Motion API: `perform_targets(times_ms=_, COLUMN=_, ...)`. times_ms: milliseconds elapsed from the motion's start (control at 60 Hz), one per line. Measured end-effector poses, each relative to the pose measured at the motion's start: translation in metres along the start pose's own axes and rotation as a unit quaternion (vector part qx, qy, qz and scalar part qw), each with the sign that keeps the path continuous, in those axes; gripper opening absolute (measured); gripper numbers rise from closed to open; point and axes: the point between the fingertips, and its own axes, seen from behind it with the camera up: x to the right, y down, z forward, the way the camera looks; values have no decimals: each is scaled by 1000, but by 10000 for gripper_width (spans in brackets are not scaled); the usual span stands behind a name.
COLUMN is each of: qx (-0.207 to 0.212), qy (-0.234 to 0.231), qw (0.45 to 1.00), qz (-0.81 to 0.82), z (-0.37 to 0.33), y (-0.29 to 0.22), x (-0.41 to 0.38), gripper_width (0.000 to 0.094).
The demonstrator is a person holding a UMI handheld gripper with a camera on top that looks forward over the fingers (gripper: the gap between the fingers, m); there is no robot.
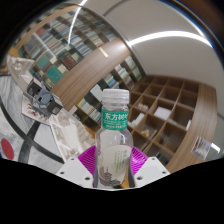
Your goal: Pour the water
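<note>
Water bottle (115,140): clear plastic with a white screw cap still on and a green-and-white label around its upper body. It stands upright between my jaws, pressed by the magenta pads (88,160) on both sides, lifted against the shelving behind. Water level cannot be made out.

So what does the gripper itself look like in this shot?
The gripper shows two pale, whitish fingers at the bottom of the view, each with a magenta pad on its inner face. No cables, markings, hand or sleeve are visible.
</note>
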Motion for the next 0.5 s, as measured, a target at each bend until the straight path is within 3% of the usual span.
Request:
perform_targets(times_ms=117, qx=103, qy=31, qw=980, qz=-170, z=-22, y=-104, x=-29, gripper_width=406)
perform_targets(times_ms=250, qx=219, qy=40, qw=901, qz=-373, z=-58, y=-186, x=-118, gripper_width=407)
perform_targets(times_ms=367, qx=306, qy=33, qw=793, qz=-525, z=-101, y=-219, x=-210, gripper_width=404)
perform_targets(times_ms=500, qx=344, qy=26, qw=691, qz=-635, z=-122, y=-212, x=-286, gripper_width=403)
